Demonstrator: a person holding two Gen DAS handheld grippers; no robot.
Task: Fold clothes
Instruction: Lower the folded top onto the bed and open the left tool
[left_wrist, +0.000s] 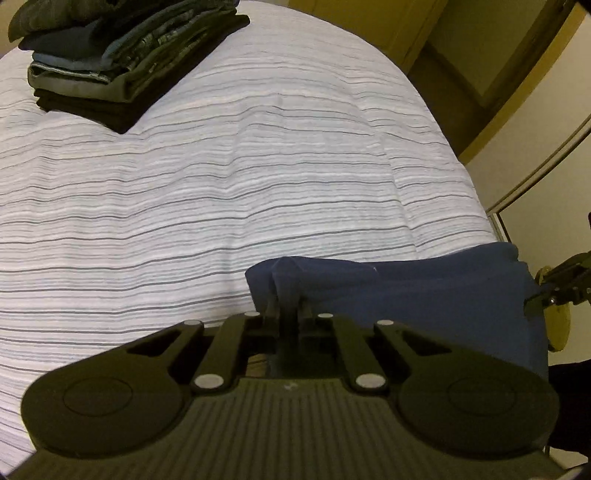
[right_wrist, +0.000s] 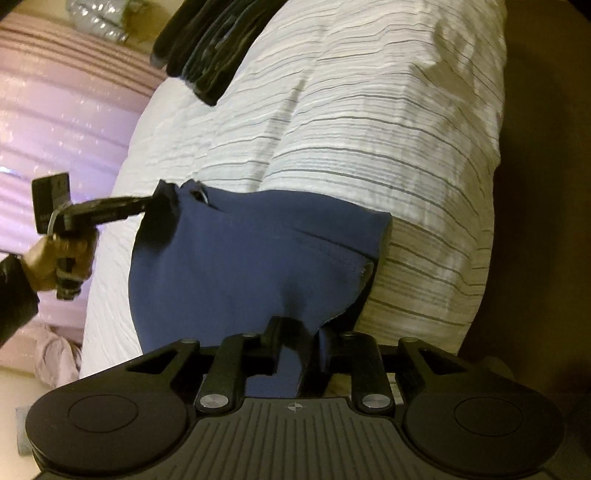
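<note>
Navy garment (right_wrist: 236, 258) hangs off the bed (right_wrist: 369, 129) edge — left gripper (right_wrist: 162, 201) pinching one corner, right gripper (right_wrist: 295, 343) half-spread around cloth; loose side could slip and sag.

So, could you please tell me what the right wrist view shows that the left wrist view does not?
Only the right wrist view shows the hand holding the left gripper, pink bedding, and the right gripper with blue cloth between its fingers. Only the left wrist view shows the left gripper from behind, shut on the cloth's corner, and a door. Both show the cloth, the striped bed and the folded stack.
</note>
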